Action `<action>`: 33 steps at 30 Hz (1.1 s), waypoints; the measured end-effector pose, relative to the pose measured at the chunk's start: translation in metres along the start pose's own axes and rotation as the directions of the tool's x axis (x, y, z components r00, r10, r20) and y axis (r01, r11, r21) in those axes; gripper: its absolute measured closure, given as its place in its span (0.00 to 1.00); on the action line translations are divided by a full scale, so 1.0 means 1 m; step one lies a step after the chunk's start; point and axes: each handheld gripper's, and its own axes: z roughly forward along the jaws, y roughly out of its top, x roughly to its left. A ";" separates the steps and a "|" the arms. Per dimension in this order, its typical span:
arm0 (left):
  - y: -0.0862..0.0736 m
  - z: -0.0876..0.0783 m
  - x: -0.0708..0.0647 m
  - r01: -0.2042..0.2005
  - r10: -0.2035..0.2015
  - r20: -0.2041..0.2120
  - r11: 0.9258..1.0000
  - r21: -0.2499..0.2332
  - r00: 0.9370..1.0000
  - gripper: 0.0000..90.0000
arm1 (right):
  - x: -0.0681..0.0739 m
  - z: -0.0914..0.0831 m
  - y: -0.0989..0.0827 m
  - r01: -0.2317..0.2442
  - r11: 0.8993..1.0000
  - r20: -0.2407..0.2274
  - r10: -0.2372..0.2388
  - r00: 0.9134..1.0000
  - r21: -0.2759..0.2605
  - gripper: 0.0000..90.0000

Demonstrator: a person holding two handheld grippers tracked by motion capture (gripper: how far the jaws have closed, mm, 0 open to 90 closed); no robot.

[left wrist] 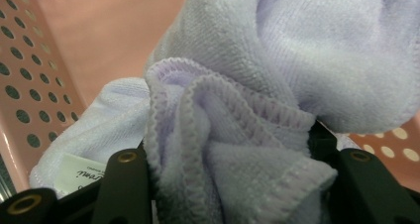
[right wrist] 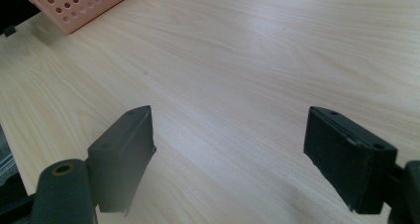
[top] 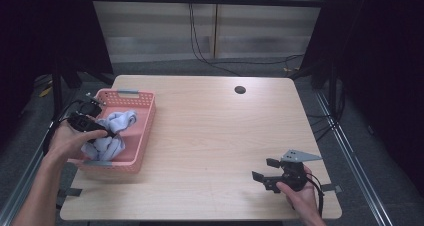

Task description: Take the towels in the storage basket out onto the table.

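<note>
Pale woodgrain table (top: 210, 136), perforated pink basket (top: 142, 131) — left tongs (top: 107, 132) pinching fluffy lilac towel (top: 112, 131), right tongs (top: 265, 170) spread.

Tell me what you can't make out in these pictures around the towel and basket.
- Towel: left gripper view, its top and right part cut off by the frame.
- White label: print too small, partly behind a jaw.
- Pink basket: high view, its floor hidden under the towel and the left gripper.

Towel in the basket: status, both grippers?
Left gripper shut on towel, inside pink basket. Right gripper open, nothing between its jaws, over bare table. Nothing in the way.
</note>
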 end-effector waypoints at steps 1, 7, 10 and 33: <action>0.000 -0.001 0.000 0.002 -0.002 -0.008 1.000 -0.006 1.000 0.52 | 0.000 0.000 0.000 0.000 1.000 0.000 0.000 1.000 0.000 0.21; 0.006 -0.011 -0.001 0.000 -0.001 -0.015 1.000 -0.023 1.000 0.52 | 0.000 0.000 0.000 0.000 1.000 -0.001 0.000 1.000 0.001 0.21; 0.009 -0.016 -0.001 0.004 -0.004 0.004 0.999 -0.036 1.000 0.52 | 0.001 0.000 0.000 0.000 1.000 -0.001 0.000 1.000 0.002 0.21; 0.025 -0.049 -0.015 -0.031 0.034 0.026 0.992 -0.124 0.999 0.51 | 0.000 0.000 0.000 0.006 1.000 0.001 -0.006 1.000 -0.001 0.20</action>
